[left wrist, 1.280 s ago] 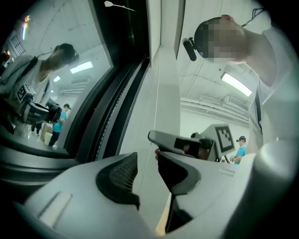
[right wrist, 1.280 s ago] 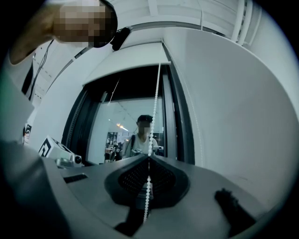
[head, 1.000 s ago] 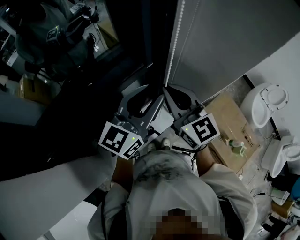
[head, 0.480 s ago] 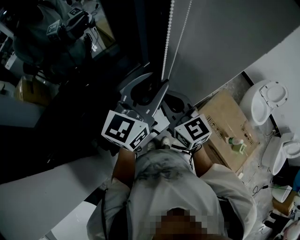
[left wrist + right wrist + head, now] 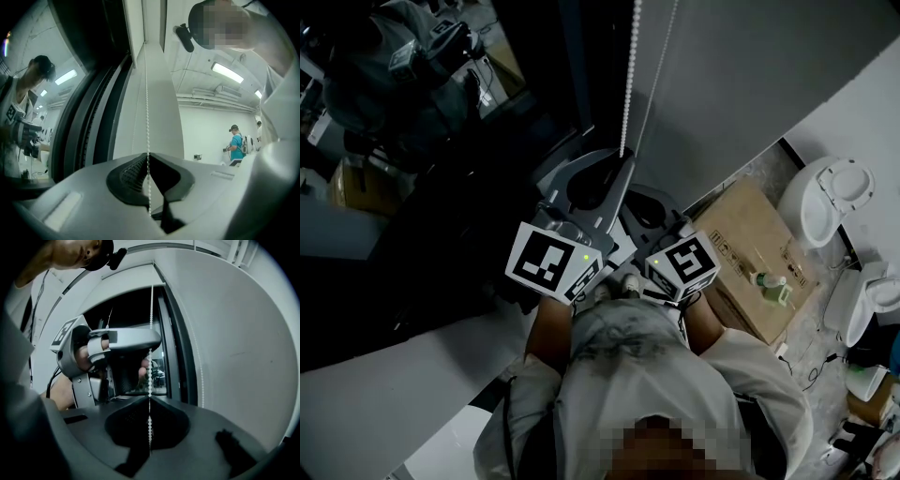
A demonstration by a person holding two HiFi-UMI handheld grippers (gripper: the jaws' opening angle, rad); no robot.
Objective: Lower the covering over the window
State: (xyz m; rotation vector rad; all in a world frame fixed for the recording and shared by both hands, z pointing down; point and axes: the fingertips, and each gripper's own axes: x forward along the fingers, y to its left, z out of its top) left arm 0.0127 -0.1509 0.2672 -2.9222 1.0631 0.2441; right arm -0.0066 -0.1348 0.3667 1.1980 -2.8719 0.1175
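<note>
A white bead cord (image 5: 628, 84) hangs in front of the dark window (image 5: 441, 141), beside the grey roller blind (image 5: 750, 75). My left gripper (image 5: 622, 161) is the upper one. Its jaws are closing, and their pads meet on the cord (image 5: 147, 93) at the tips (image 5: 149, 154). My right gripper (image 5: 634, 212) sits just below it, shut on the same cord (image 5: 151, 310), which runs between its pads (image 5: 150, 397). In the right gripper view the left gripper (image 5: 151, 341) clamps the cord directly above. A second strand (image 5: 199, 366) hangs free against the blind.
A cardboard box (image 5: 759, 253) with a green bottle (image 5: 773, 286) on it stands on the floor at the right, next to white round fixtures (image 5: 825, 211). A person in a teal shirt (image 5: 234, 140) stands far off. The window frame (image 5: 79, 117) is close on the left.
My left gripper has risen along the cord and gone from open to closed on it. The right gripper has dropped a little, still clamped on the cord.
</note>
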